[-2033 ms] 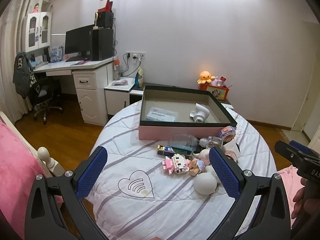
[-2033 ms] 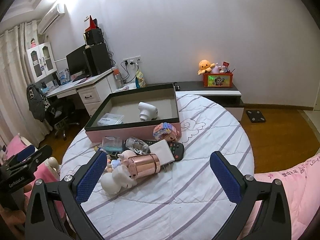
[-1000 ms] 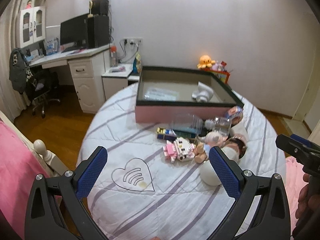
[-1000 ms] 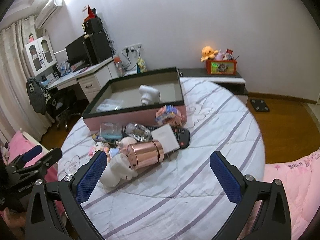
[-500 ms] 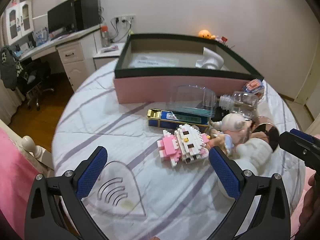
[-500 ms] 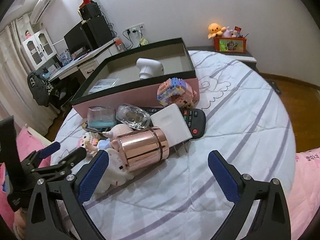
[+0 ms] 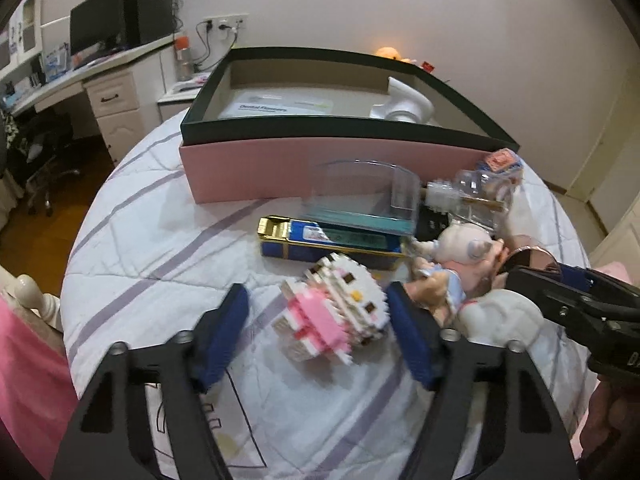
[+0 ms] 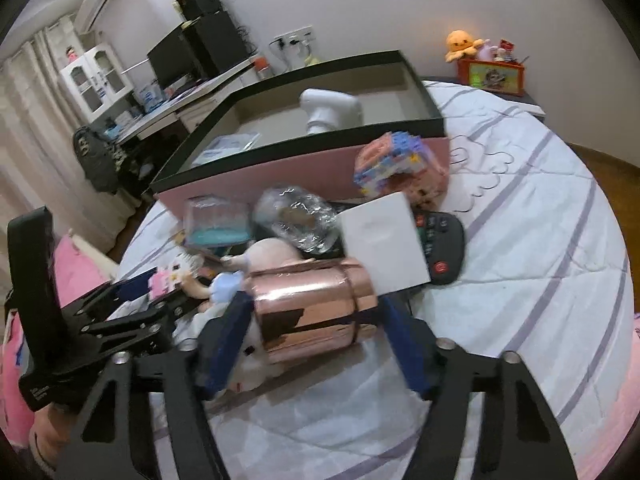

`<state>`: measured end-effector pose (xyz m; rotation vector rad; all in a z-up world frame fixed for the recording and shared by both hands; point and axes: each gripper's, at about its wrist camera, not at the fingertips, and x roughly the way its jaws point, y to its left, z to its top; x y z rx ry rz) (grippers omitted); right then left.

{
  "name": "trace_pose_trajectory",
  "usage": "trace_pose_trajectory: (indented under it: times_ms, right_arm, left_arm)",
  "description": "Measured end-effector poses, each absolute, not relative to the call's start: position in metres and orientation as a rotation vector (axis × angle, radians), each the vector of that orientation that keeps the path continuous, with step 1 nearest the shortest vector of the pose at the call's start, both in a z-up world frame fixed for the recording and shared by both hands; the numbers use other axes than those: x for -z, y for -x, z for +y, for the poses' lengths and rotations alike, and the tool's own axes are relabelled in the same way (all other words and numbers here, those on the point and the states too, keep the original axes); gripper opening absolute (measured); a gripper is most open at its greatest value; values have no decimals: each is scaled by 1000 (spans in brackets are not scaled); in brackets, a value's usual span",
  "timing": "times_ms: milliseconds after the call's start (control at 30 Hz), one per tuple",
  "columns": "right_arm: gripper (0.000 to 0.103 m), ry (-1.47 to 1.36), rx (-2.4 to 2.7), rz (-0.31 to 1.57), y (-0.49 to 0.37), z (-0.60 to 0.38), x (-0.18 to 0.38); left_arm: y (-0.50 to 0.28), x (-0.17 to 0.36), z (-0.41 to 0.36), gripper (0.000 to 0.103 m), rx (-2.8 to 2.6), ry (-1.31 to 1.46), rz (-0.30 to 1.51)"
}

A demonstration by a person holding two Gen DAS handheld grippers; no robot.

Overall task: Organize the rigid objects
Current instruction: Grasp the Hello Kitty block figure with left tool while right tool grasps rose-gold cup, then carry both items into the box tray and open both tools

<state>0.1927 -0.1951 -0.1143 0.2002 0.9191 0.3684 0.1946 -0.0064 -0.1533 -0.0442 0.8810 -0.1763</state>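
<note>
- Left gripper (image 7: 316,322): jaws just narrowed around brick cat (image 7: 334,312), near pink box (image 7: 280,168); contact unclear.
- Right gripper (image 8: 316,338): jaws just narrowed around copper cup (image 8: 308,310); contact unclear.

Both grippers are pointing steeply downward, side by side. The left gripper (image 7: 318,322) is showing at nine o'clock of the right gripper (image 8: 316,330). Both pairs of jaws have just been closing, a toy sitting between the left pads and a metal cup between the right.
</note>
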Motion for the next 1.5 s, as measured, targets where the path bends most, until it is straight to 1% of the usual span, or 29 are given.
trace_pose_trajectory:
  times_ms: [33, 100, 133, 167, 200, 233, 267, 300, 667, 967, 1233, 1500]
  right_arm:
    - [63, -188, -366, 917, -192, -193, 114]
    - [63, -205, -371, 922, -194, -195, 117]
    - [63, -214, -372, 928, -196, -196, 119]
    - [63, -213, -369, 934, -198, -195, 121]
    - [63, -212, -366, 936, -199, -194, 122]
    - [62, -215, -369, 936, -200, -193, 123]
    - [62, -222, -375, 934, -200, -192, 123]
    - [61, -224, -376, 931, -200, -192, 122]
    - [60, -244, -398, 914, -188, -202, 117]
    - [59, -235, -389, 875, -182, -206, 99]
    - [59, -217, -402, 812, -190, -207, 70]
    - [59, -147, -406, 700, -239, -201, 25]
  left_arm:
    - [-194, 153, -7, 66, 177, 43, 881]
    - [-196, 154, -8, 69, 178, 48, 882]
    - [-197, 154, -7, 75, 173, 49, 882]
    - [-198, 154, -7, 78, 161, 44, 882]
    - [-199, 154, -6, 78, 163, 46, 881]
    - [-200, 155, -6, 75, 170, 50, 884]
    - [-199, 155, -5, 62, 182, 59, 883]
    - [-200, 156, -2, 60, 189, 64, 886]
    - [-186, 151, 6, 60, 191, 93, 877]
    - [-178, 135, 21, 60, 163, 109, 845]
    - [-189, 100, 22, 60, 182, 96, 762]
    - [-234, 50, 20, 60, 185, 67, 637]
